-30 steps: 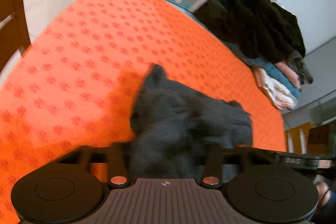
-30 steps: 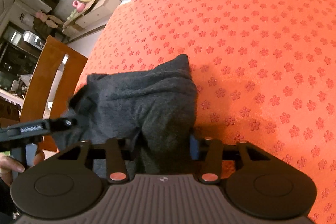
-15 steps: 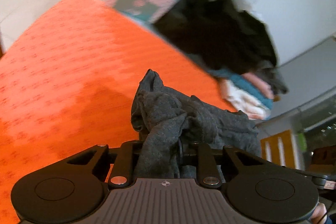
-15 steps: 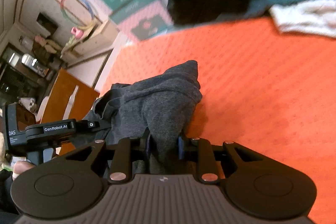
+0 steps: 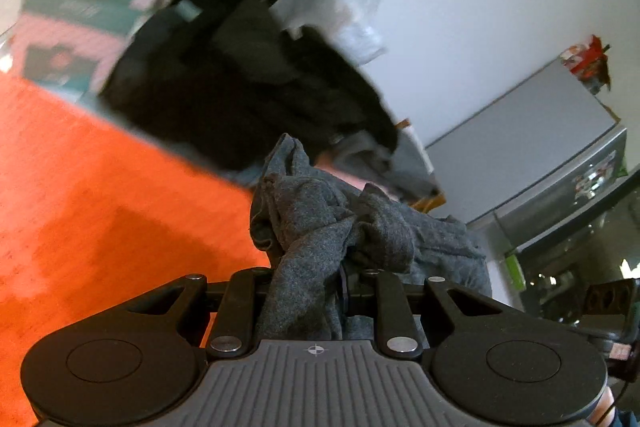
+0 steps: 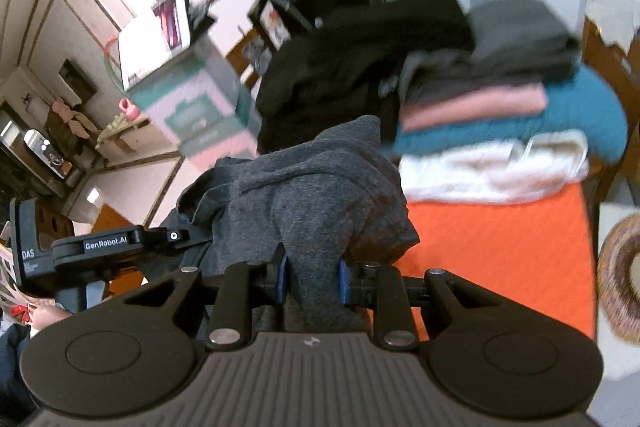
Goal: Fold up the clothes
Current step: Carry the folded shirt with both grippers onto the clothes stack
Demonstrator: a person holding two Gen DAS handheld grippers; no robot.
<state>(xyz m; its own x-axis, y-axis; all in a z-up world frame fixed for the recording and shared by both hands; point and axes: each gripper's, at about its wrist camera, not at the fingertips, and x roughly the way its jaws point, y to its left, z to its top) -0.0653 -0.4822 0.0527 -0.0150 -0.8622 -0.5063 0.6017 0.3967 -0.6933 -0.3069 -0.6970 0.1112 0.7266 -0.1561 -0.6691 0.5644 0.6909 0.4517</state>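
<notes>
Above the orange tabletop [image 5: 100,195], the grey garment [image 6: 320,187] has come up off the cloth, both claws, left [image 5: 308,283] and right [image 6: 312,275], having just closed to pinch it, so it hangs bunched, likely ready to shake out.

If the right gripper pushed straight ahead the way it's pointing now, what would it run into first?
Past the grey garment clamped in the right gripper, most likely the stack of folded clothes at the far end of the orange cover; depth is unclear.
</notes>
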